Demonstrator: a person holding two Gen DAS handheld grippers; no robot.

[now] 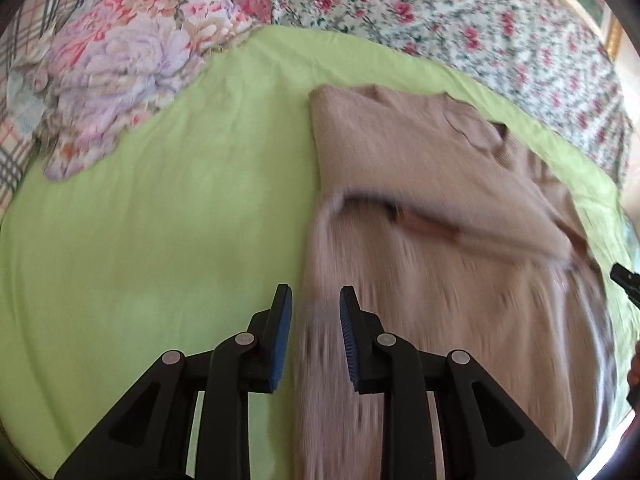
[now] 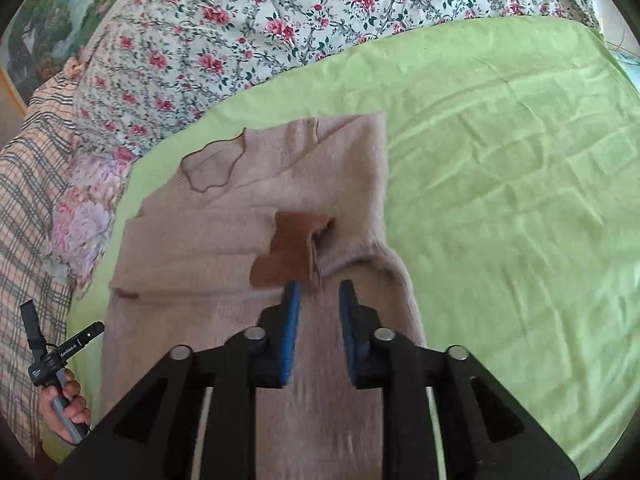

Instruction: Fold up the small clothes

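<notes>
— What worries you right here?

— My left gripper [image 1: 315, 304] has its jaws apart over the near left edge of the beige sweater [image 1: 440, 208], nothing pinched. My right gripper [image 2: 319, 298] is parted too, over the sweater's middle, just short of a brown tab [image 2: 294, 250] sticking up from the fold. If I close carelessly, I judge I'd catch only one knit layer, or that tab, and drag the fold crooked.

— Where does the sweater lie?

— On the green sheet [image 1: 160, 220], partly folded, its collar end farther from me. The sheet is loose, so I could pinch it along with the hem.

— What can't you make out?

— The near cloth is smeared with blur, so I can't tell whether my pads touch it. The hem runs under both tools and out of view. Beyond are a pastel floral bundle [image 1: 120, 68] and the rose-print quilt [image 2: 280, 20].
</notes>
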